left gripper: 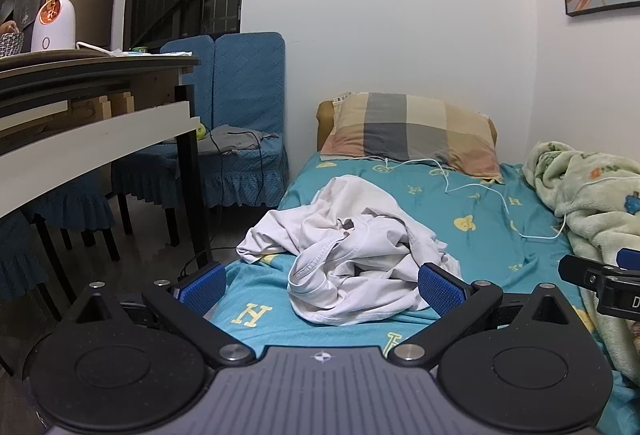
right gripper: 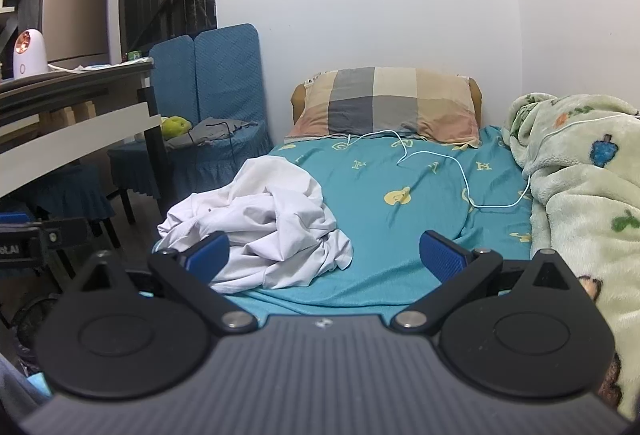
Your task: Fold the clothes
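A crumpled white garment [left gripper: 352, 247] lies in a heap on the teal bedsheet [left gripper: 472, 211], near the bed's left edge. My left gripper [left gripper: 320, 285] hovers just in front of the heap, open wide, its blue pads [left gripper: 202, 287] apart and holding nothing. In the right wrist view the same garment [right gripper: 264, 223] sits left of centre on the sheet [right gripper: 400, 171]. My right gripper [right gripper: 324, 255] is open too, with its left pad in front of the cloth's near side and nothing gripped. Each gripper shows at the edge of the other's view.
A plaid pillow [left gripper: 412, 131] lies at the head of the bed against the white wall. A white cable [left gripper: 480, 191] trails across the sheet. A fleece blanket [left gripper: 592, 203] is bunched on the right. Blue-covered chairs [left gripper: 240, 107] and a table [left gripper: 92, 115] stand left of the bed.
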A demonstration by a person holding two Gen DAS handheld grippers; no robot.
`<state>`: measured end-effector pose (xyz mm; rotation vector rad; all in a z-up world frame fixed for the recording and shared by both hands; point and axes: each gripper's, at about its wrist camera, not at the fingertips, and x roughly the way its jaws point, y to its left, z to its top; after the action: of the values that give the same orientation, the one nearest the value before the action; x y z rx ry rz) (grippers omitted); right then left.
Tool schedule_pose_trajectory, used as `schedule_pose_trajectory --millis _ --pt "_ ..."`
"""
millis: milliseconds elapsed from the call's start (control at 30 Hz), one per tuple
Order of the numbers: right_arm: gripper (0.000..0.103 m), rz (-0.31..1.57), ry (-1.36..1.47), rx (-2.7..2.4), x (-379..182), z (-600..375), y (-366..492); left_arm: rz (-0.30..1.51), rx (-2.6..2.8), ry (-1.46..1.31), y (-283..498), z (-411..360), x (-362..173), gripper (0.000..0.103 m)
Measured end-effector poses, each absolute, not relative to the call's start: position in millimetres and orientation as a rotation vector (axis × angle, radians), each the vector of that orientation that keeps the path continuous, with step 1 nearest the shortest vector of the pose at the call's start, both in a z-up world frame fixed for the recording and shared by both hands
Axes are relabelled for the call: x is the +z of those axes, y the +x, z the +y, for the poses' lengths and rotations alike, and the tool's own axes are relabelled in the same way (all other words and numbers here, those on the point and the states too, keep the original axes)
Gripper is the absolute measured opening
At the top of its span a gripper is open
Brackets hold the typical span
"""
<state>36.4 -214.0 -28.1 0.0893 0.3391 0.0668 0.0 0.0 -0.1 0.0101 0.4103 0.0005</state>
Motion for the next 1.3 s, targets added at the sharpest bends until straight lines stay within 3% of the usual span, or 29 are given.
schedule_pose_trajectory --millis 800,1167,1300 --pt "0.103 0.329 0.128 0.085 -26.0 -217.5 37.9 0.408 0.010 0.031 0.2 1.6 -11.1 0.103" --pt "0.103 0.286 0.158 0.078 32.5 -223.3 62.7 0.444 0.019 0.025 11.4 0.0 -6.5 0.103" --pt "0.103 0.280 0.152 0.079 26.1 -230.6 68.1 0.465 0.018 0.047 22.1 -6.2 -3.2 0.103"
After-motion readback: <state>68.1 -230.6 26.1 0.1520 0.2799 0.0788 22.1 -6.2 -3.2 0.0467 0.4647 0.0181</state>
